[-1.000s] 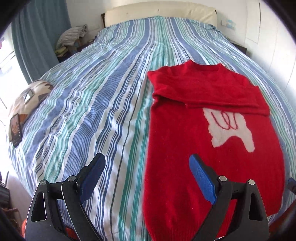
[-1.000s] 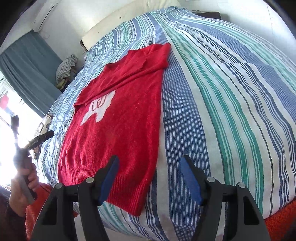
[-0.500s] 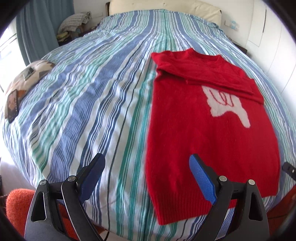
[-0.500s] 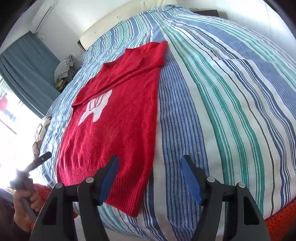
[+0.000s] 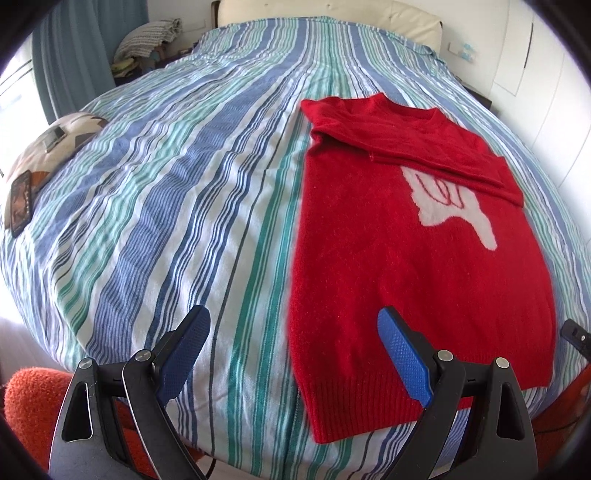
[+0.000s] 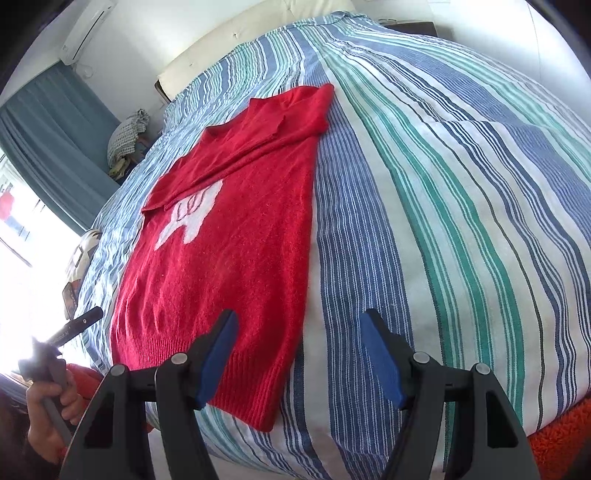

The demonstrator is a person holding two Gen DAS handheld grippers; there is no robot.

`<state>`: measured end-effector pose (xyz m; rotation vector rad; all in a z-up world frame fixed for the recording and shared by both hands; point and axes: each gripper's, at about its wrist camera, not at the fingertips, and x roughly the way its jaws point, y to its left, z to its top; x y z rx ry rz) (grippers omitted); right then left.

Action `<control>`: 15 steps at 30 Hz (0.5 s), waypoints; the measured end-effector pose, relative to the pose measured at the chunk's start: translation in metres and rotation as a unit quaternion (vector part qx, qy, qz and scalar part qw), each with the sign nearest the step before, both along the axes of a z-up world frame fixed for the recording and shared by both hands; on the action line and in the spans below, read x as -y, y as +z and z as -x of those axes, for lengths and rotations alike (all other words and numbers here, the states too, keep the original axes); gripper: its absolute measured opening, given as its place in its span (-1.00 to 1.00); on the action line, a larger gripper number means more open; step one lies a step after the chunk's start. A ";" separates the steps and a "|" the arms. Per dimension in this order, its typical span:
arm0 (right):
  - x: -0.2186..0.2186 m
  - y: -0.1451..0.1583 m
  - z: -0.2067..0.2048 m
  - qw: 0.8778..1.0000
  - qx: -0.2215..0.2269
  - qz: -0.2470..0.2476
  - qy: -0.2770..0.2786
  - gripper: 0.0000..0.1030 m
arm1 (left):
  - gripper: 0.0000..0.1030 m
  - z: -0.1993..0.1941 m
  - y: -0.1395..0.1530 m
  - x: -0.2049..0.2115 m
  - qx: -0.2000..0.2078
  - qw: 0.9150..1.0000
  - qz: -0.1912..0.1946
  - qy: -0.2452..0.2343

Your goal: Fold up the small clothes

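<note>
Far left on the striped bedspread (image 5: 184, 192): patterned cushion (image 5: 55, 144) with a dark phone (image 5: 20, 203) at its edge; folded checked laundry (image 5: 147, 35) near the blue curtain (image 5: 74, 55); cream headboard (image 5: 314, 9) beyond. Nothing between grippers and garment.

Right of centre: red sweater (image 5: 388, 240) flat on the bedspread, sleeves folded across the chest, white hand motif (image 5: 447, 205) showing, ribbed hem at the near bed edge.

Left gripper (image 5: 291, 350): spread wide, empty, poised over the sweater's left hem corner, angled down. Right gripper (image 6: 297, 354): spread, empty, poised over the right hem corner, tilted down.

Bottom left of the right wrist view: hand (image 6: 51, 406) wrapped around the other gripper's handle.
</note>
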<state>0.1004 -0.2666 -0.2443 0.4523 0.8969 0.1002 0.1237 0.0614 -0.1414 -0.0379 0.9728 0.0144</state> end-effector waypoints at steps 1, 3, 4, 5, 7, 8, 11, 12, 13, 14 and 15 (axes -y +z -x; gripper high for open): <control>0.000 0.000 0.000 1.000 0.000 0.000 0.000 0.33 | 0.81 0.000 -0.001 0.000 0.001 1.000 0.002 0.000; 0.000 0.000 0.000 1.000 0.000 -0.001 0.000 0.33 | 0.81 0.001 -0.003 -0.002 0.002 1.000 0.006 0.002; 0.000 0.000 0.000 1.000 0.000 -0.001 0.000 0.33 | 0.81 0.001 -0.004 -0.003 0.002 1.000 0.010 0.004; 0.001 -0.001 0.000 1.000 0.000 -0.001 -0.001 0.33 | 0.81 0.000 -0.004 -0.005 0.002 1.000 0.013 0.008; 0.001 -0.001 0.000 1.000 0.000 -0.003 -0.003 0.33 | 0.81 -0.001 -0.004 -0.009 0.005 1.000 0.019 0.014; 0.002 -0.002 0.000 1.000 -0.001 -0.005 -0.004 0.33 | 0.81 -0.001 -0.004 -0.011 0.007 1.000 0.022 0.017; 0.005 -0.003 -0.001 1.000 -0.002 -0.009 -0.010 0.33 | 0.81 -0.002 -0.005 -0.016 0.013 0.999 0.031 0.024; 0.006 -0.003 -0.001 1.000 -0.003 -0.011 -0.013 0.33 | 0.81 -0.002 -0.007 -0.018 0.015 0.999 0.034 0.026; 0.007 -0.004 0.000 1.000 -0.003 -0.012 -0.015 0.33 | 0.81 -0.003 -0.008 -0.020 0.016 0.999 0.034 0.029; 0.008 -0.004 0.000 1.000 -0.003 -0.013 -0.017 0.33 | 0.81 -0.004 -0.009 -0.022 0.016 0.999 0.033 0.032; 0.008 -0.004 -0.001 1.000 -0.004 -0.014 -0.018 0.33 | 0.81 -0.004 -0.011 -0.024 0.016 0.999 0.033 0.037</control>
